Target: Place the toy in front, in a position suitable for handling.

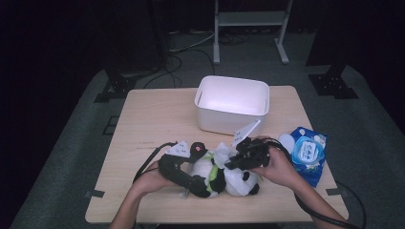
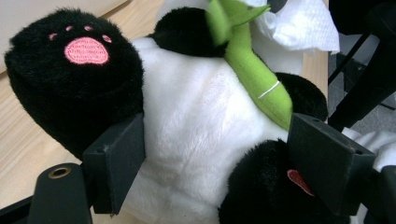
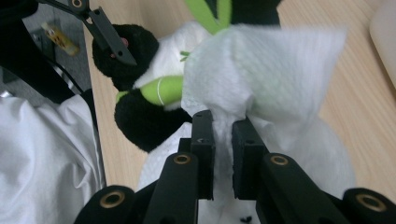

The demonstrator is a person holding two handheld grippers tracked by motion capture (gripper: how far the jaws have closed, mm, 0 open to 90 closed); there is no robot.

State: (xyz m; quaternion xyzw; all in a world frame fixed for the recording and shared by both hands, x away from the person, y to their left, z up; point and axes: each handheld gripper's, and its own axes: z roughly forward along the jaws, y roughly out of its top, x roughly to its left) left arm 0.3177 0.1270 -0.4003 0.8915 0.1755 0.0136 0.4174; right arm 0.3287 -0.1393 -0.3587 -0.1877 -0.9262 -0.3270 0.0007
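Observation:
A black-and-white panda plush [image 1: 236, 183] with a green scarf [image 2: 254, 70] lies near the table's front edge. My left gripper [image 1: 204, 185] reaches in from the left. In the left gripper view [image 2: 219, 158] its jaws press into the plush's white belly [image 2: 196, 121] from both sides, between the legs. My right gripper [image 1: 231, 164] comes from the right, above the plush. In the right gripper view [image 3: 223, 140] it is shut on a white wipe [image 3: 271, 70]. The wipe [image 1: 222, 152] rests against the plush's upper body.
A white plastic bin [image 1: 232, 102] stands at the middle back of the wooden table [image 1: 153, 119]. A blue pack of wipes [image 1: 308, 152] lies at the right edge, its white lid [image 1: 285, 141] open. Table legs and cables are on the floor beyond.

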